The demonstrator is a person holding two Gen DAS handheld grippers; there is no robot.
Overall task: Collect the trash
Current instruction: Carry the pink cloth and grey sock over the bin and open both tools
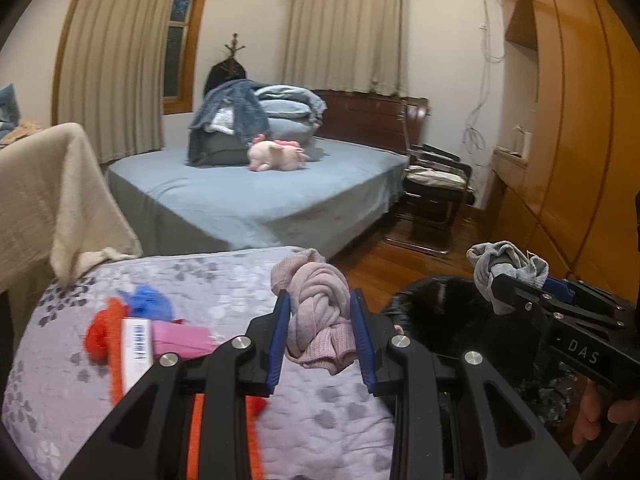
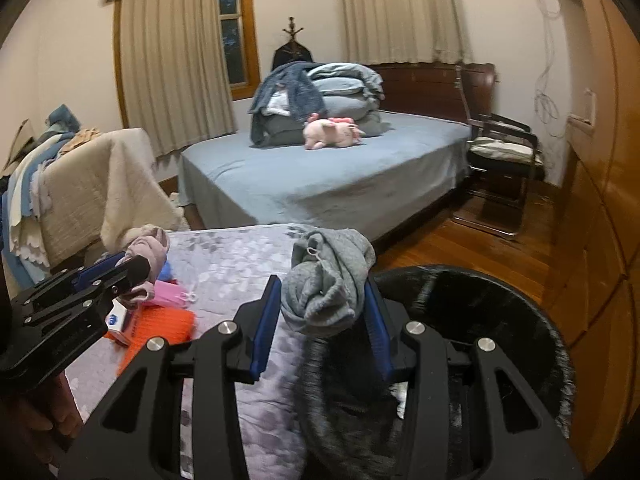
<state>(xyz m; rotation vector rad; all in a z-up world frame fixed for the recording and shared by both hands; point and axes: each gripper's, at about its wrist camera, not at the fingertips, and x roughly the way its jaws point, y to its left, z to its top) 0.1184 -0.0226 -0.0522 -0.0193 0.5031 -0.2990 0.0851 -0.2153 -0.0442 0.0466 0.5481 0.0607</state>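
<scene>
Trash here is two balled-up bits of cloth, one in each gripper. The pink knitted wad (image 1: 318, 312) sits clamped between the blue pads of the left gripper (image 1: 322, 334), raised above the near corner of the grey flower-patterned mattress (image 1: 224, 280). The grey wad (image 2: 326, 284) is pinched the same way in the right gripper (image 2: 320, 320), with its pads pressing on both sides; it hangs over the edge between the mattress and the round black bin (image 2: 480, 308) on the wooden floor (image 2: 472, 240). In the left wrist view the right gripper shows at the right edge, over the bin's rim, with a hand (image 1: 600, 412) under it.

Still lying on the mattress are an orange knitted piece (image 1: 108, 332), a crumpled blue scrap (image 1: 150, 300), a pink packet (image 1: 180, 336) and a white box (image 1: 136, 344), all close together. Beyond stand a bed (image 1: 256, 196) with a blue sheet, folded bedding (image 1: 288, 108) and a pink plush toy (image 1: 276, 154) on it, and a chair (image 1: 436, 184) just beside it
</scene>
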